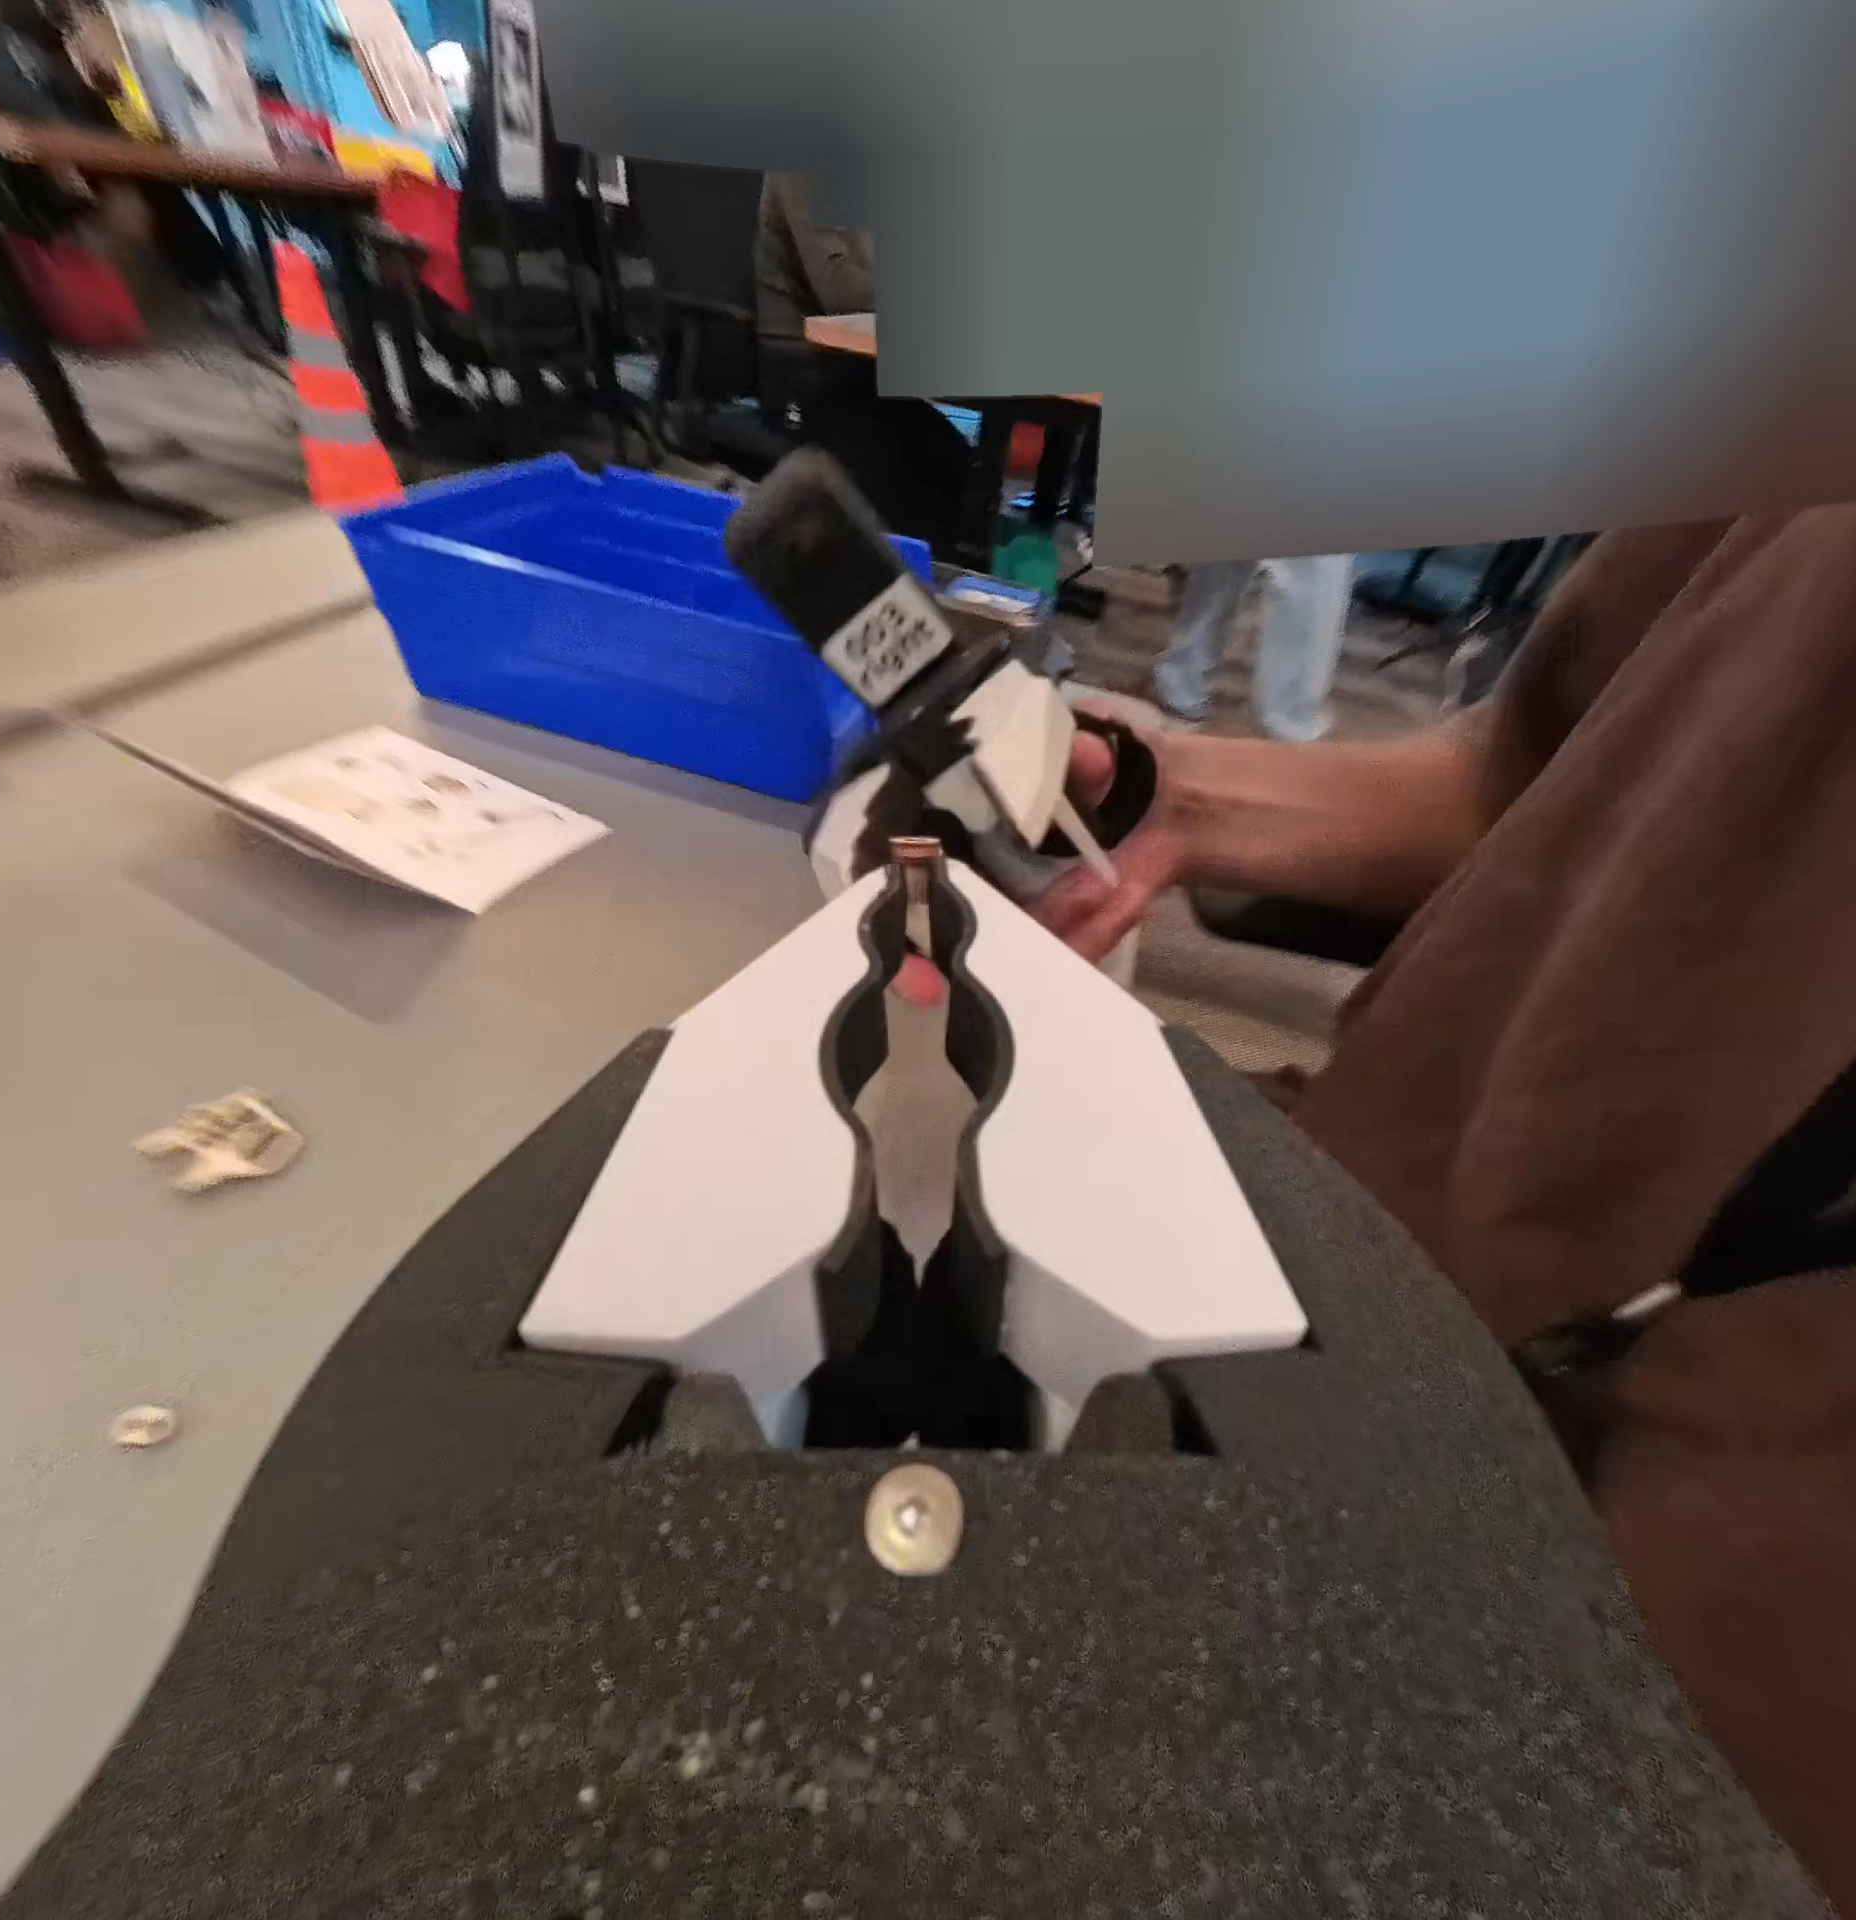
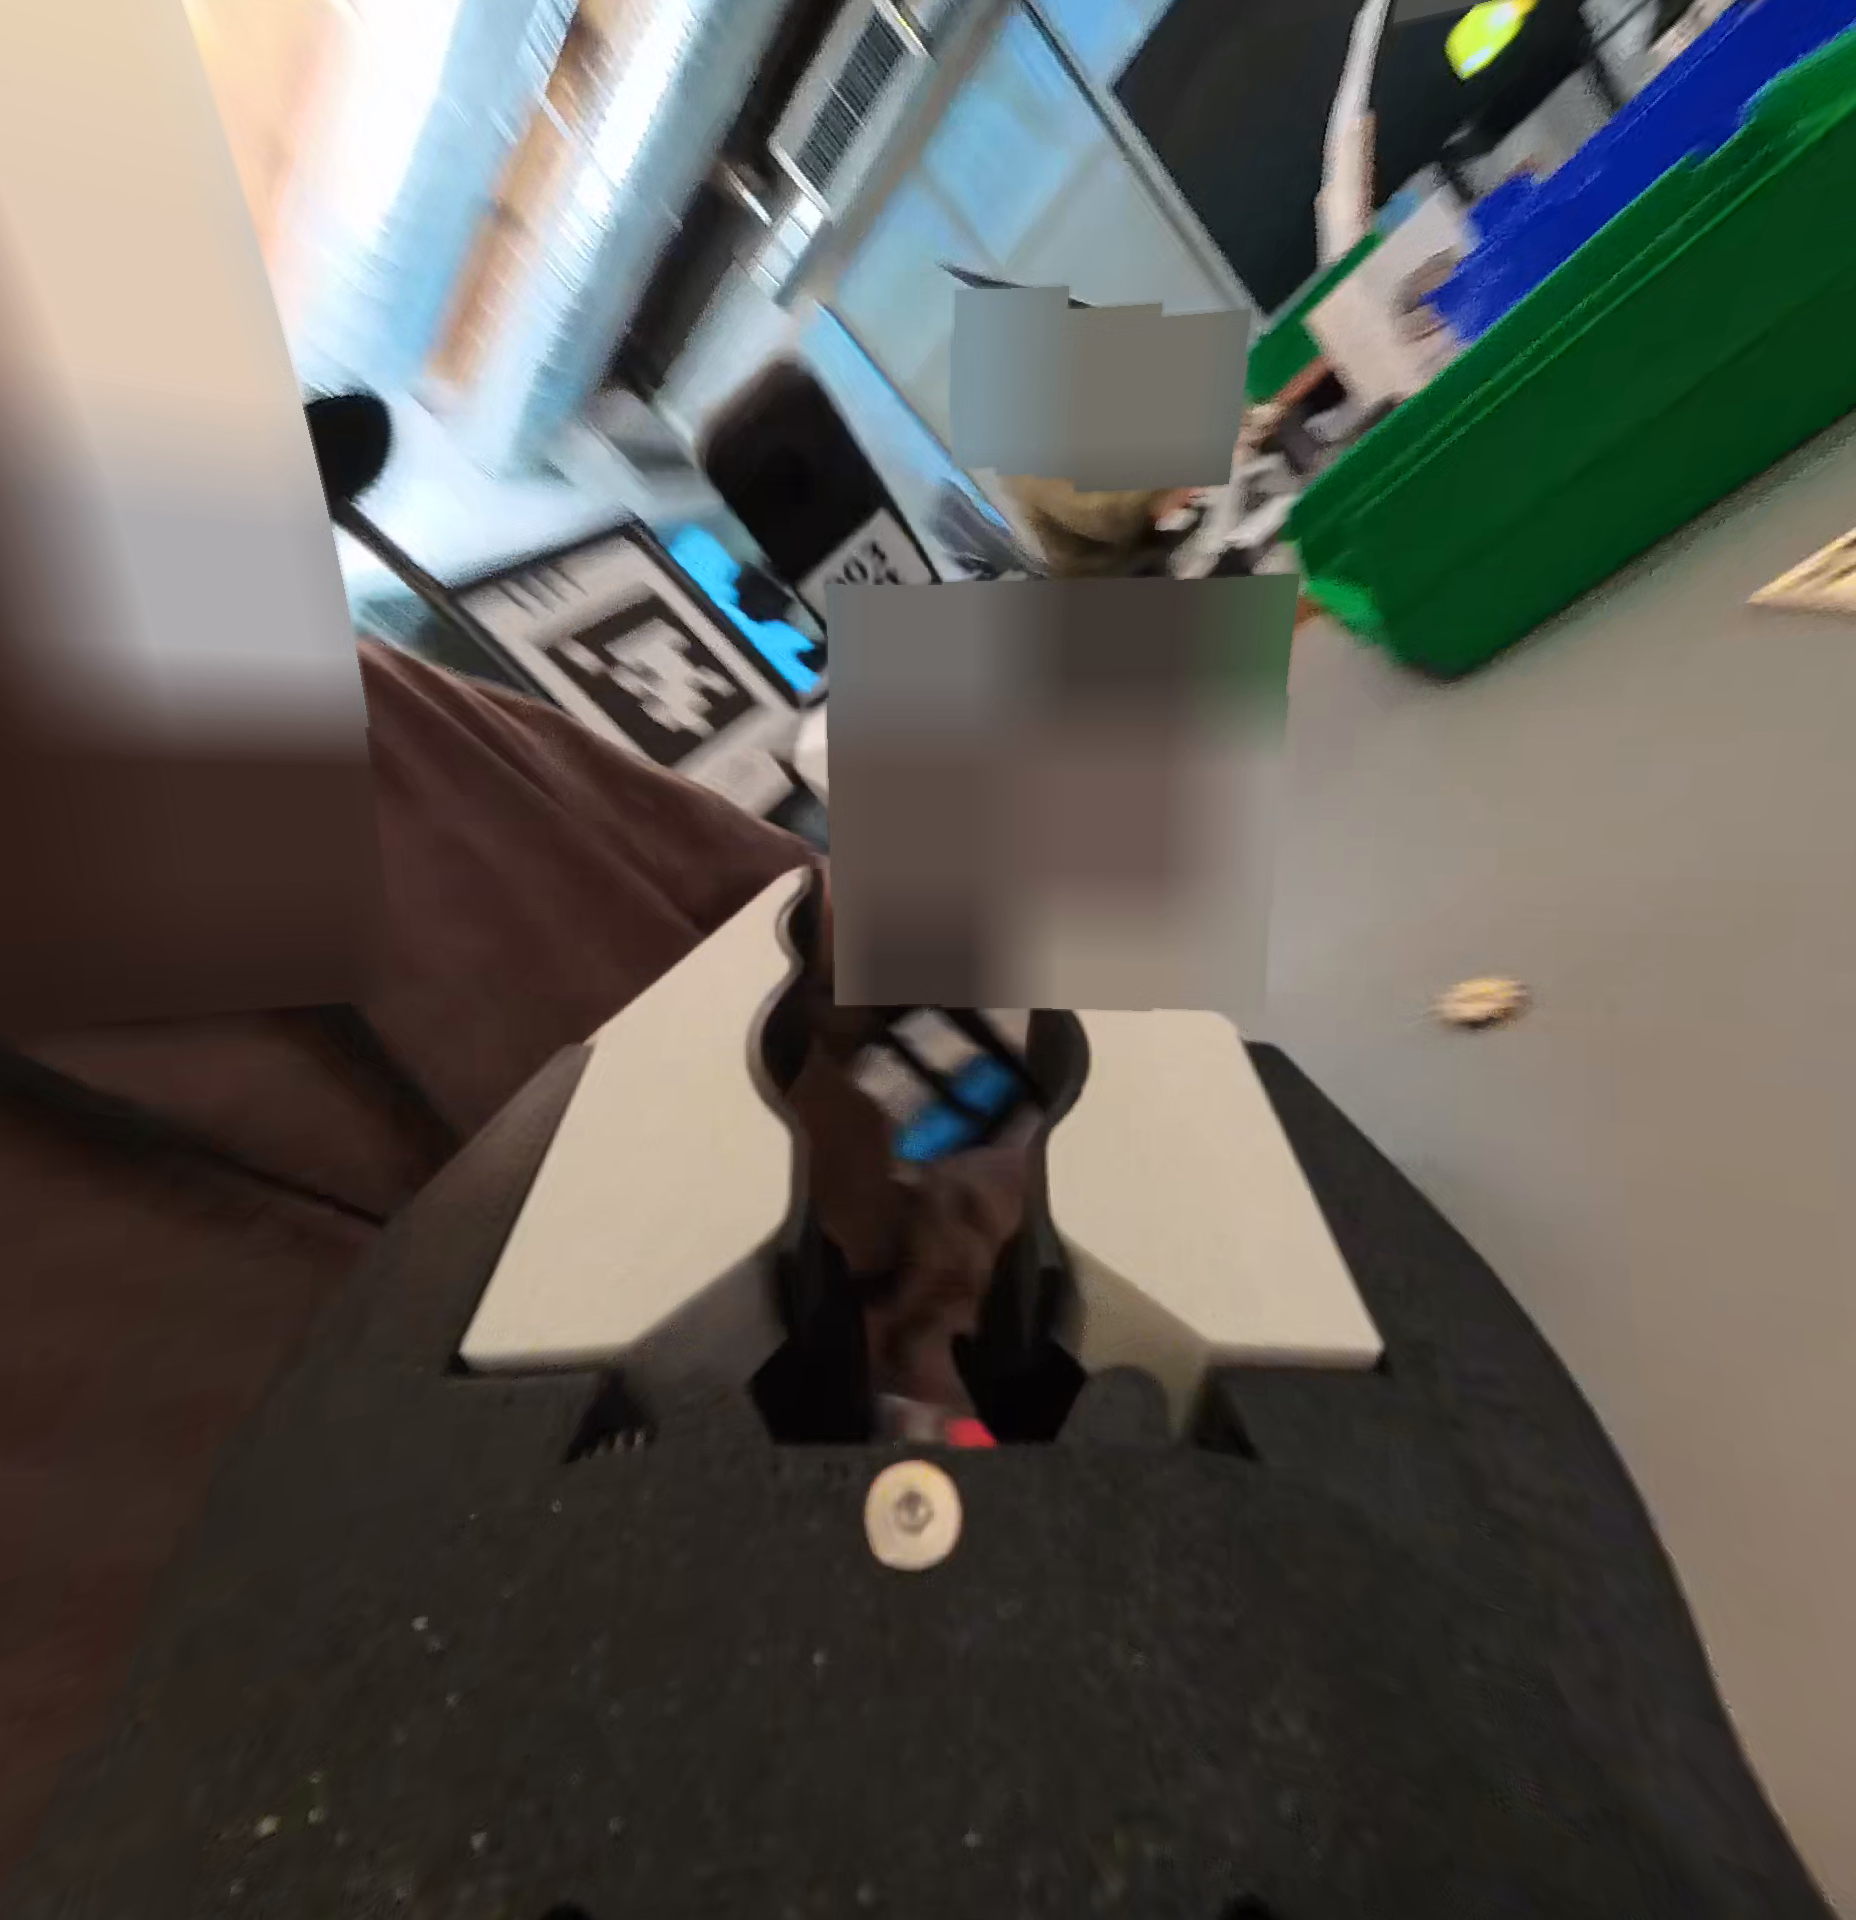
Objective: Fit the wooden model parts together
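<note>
My left gripper (image 1: 916,883) is shut on a thin small wooden part (image 1: 916,854) that stands up between its white fingertips, brown edge on top. It is held above the grey table's near edge. My right gripper shows in the left wrist view (image 1: 991,821) just beyond it, in a person's hand (image 1: 1132,831). In the right wrist view the right gripper (image 2: 913,914) has its jaws apart at the base, but a blurred patch hides its tips. A flat wooden piece (image 1: 223,1138) and a small round piece (image 1: 143,1425) lie on the table; the round piece also shows in the right wrist view (image 2: 1480,1000).
A blue bin (image 1: 612,634) stands at the back of the table (image 1: 280,987), with an open instruction leaflet (image 1: 415,810) in front of it. A green bin (image 2: 1589,436) stands at the far right. The person's brown sleeve (image 1: 1630,935) is close on the right.
</note>
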Demonstrator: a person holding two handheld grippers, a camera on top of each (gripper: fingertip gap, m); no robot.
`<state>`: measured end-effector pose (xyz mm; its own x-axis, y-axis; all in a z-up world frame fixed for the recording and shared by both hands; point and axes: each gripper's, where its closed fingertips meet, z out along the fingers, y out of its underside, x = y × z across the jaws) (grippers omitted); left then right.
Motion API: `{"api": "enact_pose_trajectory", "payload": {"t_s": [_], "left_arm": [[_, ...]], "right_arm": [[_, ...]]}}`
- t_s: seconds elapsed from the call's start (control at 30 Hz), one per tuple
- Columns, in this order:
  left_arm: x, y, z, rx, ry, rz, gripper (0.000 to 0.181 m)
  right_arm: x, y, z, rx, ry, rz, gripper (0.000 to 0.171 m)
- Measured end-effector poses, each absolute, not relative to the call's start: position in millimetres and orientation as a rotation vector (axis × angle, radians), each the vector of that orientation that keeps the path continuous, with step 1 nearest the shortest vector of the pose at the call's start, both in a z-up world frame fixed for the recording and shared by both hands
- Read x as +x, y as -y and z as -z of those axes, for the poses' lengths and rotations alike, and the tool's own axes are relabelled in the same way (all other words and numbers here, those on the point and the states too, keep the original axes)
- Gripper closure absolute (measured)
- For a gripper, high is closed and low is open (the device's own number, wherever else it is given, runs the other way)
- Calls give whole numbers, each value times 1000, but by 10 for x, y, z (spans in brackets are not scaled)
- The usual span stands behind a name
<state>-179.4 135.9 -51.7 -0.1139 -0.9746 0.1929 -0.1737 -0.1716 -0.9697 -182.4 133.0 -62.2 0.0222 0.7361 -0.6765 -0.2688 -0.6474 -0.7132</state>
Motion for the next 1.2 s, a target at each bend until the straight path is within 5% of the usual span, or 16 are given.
{"api": "enact_pose_trajectory", "payload": {"t_s": [0.2, 0.4, 0.73, 1.2], "left_arm": [[-1750, -1398, 616, -1714, -1044, 1900, 179], [-1702, -1360, 701, -1852, -778, 2250, 179], [-1678, -1305, 808, -1940, -630, 2438, 180], [-1673, -1322, 716, -1812, -690, 2364, 179]], "right_arm": [[-1770, -1453, 681, -1439, 809, -874, 118], [-1837, -1447, 786, -1431, 972, -460, 132], [-1850, -1460, 862, -1424, 1029, -355, 155], [-1847, -1483, 769, -1497, 929, -466, 160]]}}
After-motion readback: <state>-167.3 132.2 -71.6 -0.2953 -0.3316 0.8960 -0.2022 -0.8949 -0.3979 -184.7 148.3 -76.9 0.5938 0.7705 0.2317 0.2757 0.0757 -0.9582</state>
